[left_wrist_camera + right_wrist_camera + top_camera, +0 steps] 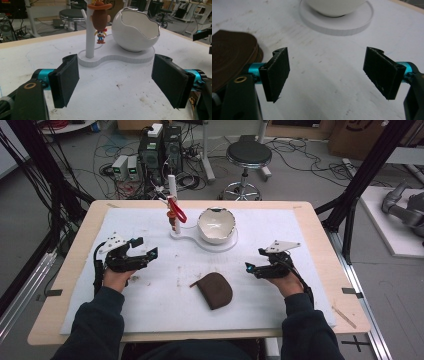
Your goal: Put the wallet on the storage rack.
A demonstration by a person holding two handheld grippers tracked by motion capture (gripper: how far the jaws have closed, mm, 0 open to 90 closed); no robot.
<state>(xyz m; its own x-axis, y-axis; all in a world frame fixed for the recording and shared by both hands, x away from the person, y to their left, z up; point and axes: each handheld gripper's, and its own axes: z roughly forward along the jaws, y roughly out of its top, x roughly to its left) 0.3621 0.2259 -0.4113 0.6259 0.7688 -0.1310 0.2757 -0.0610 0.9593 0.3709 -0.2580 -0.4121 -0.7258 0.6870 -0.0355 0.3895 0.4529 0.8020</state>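
A brown pouch (215,290) lies flat on the white mat, near the front middle; the right gripper view has it at the left edge (232,60). Behind it a white base (190,236) carries an eggshell-shaped bowl (216,225) and a thin post (172,195). A small cowboy figure (100,18) hangs from the post (90,37), beside the bowl (135,30). My left gripper (146,246) rests open on the mat left of the pouch, jaws wide and empty (116,77), facing the base (117,58). Right of the pouch my right gripper (255,260) is open and empty (329,70).
The mat (150,295) covers most of a wooden table (75,250). On the floor beyond the far edge stand a round stool (248,155) and computer boxes (160,150) among cables. Black frame posts (365,175) rise at both sides.
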